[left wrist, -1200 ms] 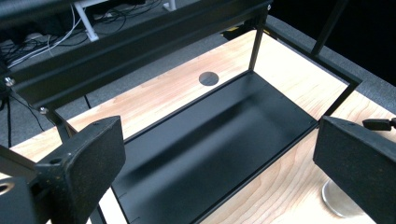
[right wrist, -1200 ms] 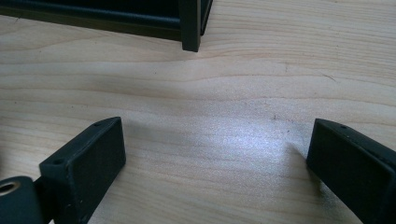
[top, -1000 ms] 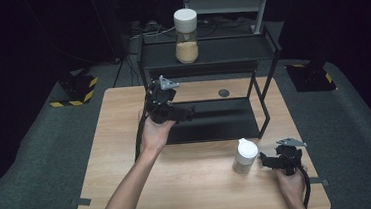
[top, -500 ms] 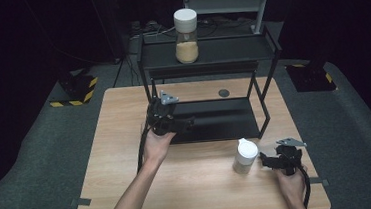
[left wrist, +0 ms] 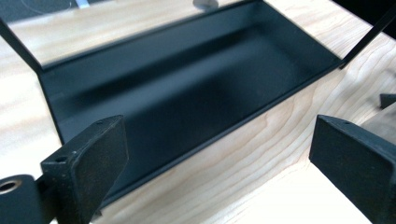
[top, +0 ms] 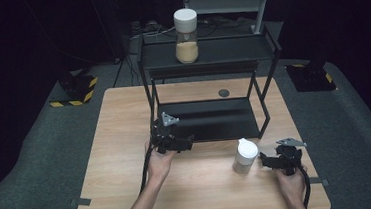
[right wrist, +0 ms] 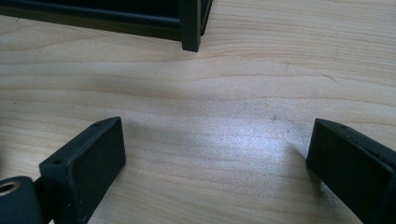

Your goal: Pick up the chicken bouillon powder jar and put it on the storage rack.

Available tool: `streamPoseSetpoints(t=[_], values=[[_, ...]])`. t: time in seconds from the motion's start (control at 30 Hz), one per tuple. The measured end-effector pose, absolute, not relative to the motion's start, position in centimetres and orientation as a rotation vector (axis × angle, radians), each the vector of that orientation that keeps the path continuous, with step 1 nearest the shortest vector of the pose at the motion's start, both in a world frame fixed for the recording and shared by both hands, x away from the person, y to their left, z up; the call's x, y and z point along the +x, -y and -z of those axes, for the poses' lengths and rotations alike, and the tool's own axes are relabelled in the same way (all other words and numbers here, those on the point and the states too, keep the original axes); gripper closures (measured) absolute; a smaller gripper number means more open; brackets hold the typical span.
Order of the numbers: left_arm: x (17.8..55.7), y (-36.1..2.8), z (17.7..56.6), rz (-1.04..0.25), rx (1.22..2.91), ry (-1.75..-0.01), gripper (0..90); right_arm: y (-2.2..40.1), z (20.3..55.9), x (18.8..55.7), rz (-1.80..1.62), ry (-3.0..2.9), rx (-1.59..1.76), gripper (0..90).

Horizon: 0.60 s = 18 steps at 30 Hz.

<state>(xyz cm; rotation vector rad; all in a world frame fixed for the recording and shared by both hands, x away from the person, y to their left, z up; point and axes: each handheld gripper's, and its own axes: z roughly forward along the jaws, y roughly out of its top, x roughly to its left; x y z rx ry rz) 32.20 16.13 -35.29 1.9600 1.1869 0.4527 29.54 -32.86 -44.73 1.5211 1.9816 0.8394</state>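
Observation:
My left gripper (top: 182, 144) hovers low at the front left corner of the black rack's lower shelf (top: 215, 119). It is open with nothing between its fingers, though its jaws have just been closing a little. In the left gripper view, my left gripper (left wrist: 217, 135) looks across that shelf (left wrist: 187, 79). My right gripper (top: 270, 159) rests at the table's front right, open over bare wood, just right of a small white-lidded jar (top: 244, 155). In the right gripper view, my right gripper (right wrist: 215, 135) faces a rack leg (right wrist: 189, 28). A taller jar of tan powder (top: 186, 36) stands on the top shelf (top: 229, 51).
The wooden table (top: 121, 139) carries the two-tier rack at its far middle. A small grey disc (top: 223, 93) lies behind the rack on the table. Black-and-yellow striped blocks (top: 74, 88) sit on the floor to the far left.
My left hand has come down from beside the rack's front left post to just above the table at the lower shelf's corner. The right hand and the small jar have stayed put.

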Motion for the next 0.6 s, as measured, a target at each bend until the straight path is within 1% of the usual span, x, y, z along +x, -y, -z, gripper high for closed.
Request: streamPoseSetpoints(t=[0.33, 0.37, 0.6], values=[[31.8, -16.4, 39.1, -0.419, 1.951, -1.262, 4.8, 32.9, 44.7, 29.5, -0.839, -1.982, 1.521, 3.8], [31.6, -16.2, 40.0, -0.419, 1.958, -1.269, 4.8, 32.9, 44.7, 29.5, -0.839, -1.982, 1.521, 3.8], [31.2, -14.8, 42.1, -0.442, 2.011, -1.275, 4.4, 32.9, 44.7, 29.5, -0.839, -1.982, 1.521, 3.8]])
